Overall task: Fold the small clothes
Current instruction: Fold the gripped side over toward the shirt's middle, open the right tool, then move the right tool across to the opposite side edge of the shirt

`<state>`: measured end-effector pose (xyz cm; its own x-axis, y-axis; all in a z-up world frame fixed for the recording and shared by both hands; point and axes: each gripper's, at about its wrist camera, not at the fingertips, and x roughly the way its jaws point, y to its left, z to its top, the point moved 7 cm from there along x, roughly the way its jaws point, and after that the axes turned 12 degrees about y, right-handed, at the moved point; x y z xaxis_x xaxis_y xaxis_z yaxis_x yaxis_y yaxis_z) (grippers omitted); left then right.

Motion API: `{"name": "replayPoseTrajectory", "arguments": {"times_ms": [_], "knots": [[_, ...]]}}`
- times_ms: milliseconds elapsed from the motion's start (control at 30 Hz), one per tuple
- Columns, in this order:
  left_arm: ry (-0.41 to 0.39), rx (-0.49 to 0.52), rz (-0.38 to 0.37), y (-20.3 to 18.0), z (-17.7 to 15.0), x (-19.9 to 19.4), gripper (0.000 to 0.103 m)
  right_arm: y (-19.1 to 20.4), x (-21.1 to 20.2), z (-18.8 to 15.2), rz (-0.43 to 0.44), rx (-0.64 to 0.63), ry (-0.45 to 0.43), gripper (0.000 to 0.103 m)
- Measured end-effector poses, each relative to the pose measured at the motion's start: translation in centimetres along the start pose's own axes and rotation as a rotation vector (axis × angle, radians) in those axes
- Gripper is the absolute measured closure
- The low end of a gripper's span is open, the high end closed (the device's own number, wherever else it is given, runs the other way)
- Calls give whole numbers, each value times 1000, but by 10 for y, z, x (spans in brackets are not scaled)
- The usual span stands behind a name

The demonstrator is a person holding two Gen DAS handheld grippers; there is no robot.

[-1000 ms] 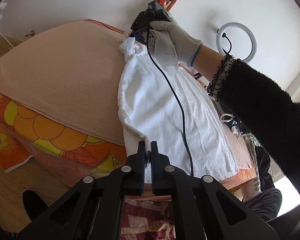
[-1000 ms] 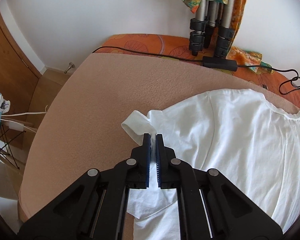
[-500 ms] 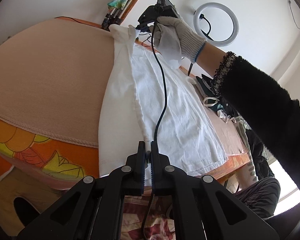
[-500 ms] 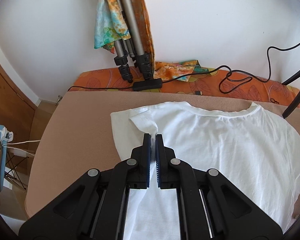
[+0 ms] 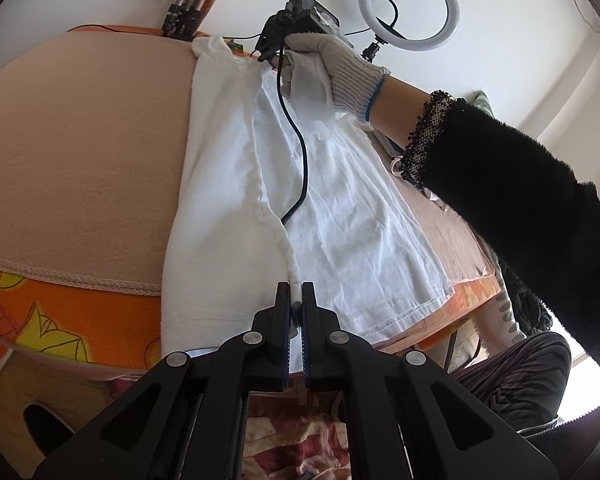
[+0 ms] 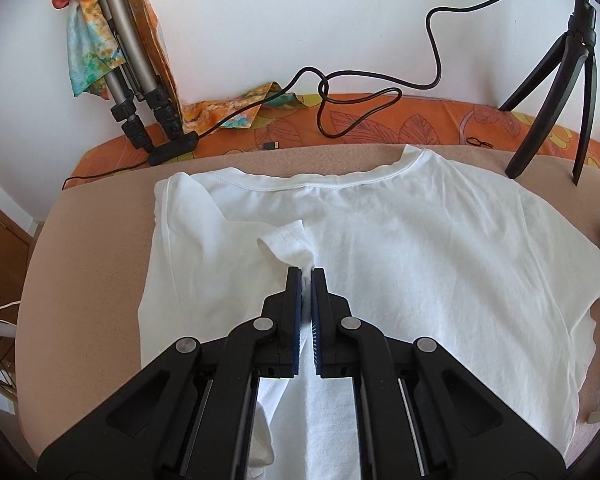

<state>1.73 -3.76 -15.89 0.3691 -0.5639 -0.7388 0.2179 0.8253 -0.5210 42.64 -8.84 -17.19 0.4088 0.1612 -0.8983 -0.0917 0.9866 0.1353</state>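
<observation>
The white T-shirt [image 6: 440,260] is lying spread on the tan blanket [image 5: 80,152]. The left gripper [image 5: 296,292] is clamping its hem-side folded edge between closed fingers; the right gripper [image 6: 307,276] is pinching the sleeve, folded over the shirt's body.

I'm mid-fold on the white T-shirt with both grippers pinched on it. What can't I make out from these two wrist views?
- Right wrist view: the right gripper hides the white T-shirt fabric under it; the hem is cut off by the bottom edge.
- Left wrist view: the gloved hand and its black cable cover the collar end; the left gripper hides the near hem.
- Ring light: its stand is hidden behind the hand.
</observation>
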Motion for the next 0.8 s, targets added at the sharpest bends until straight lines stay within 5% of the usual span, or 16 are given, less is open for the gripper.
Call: {"name": "replayPoseTrajectory", "arguments": {"times_ms": [67,200,533,600,667,800], "knots": [[15,12,-2,-2,-1,0,100,2,0,0,25,-13,35,94],[15,25,-15,-8,-3,2,100,0,-18,-1,36,-18,28,45],[32,26,-86,-29,0,14,97,-30,-126,-18,127,-31,-38,44],[56,53,-72,-36,-3,19,88,-43,-157,-26,122,-39,-63,42],[84,62,-87,-43,-9,19,69,-59,-189,-36,106,-46,-99,38],[89,118,-121,-59,-22,2,68,-91,-251,-64,109,-47,-168,36]]}}
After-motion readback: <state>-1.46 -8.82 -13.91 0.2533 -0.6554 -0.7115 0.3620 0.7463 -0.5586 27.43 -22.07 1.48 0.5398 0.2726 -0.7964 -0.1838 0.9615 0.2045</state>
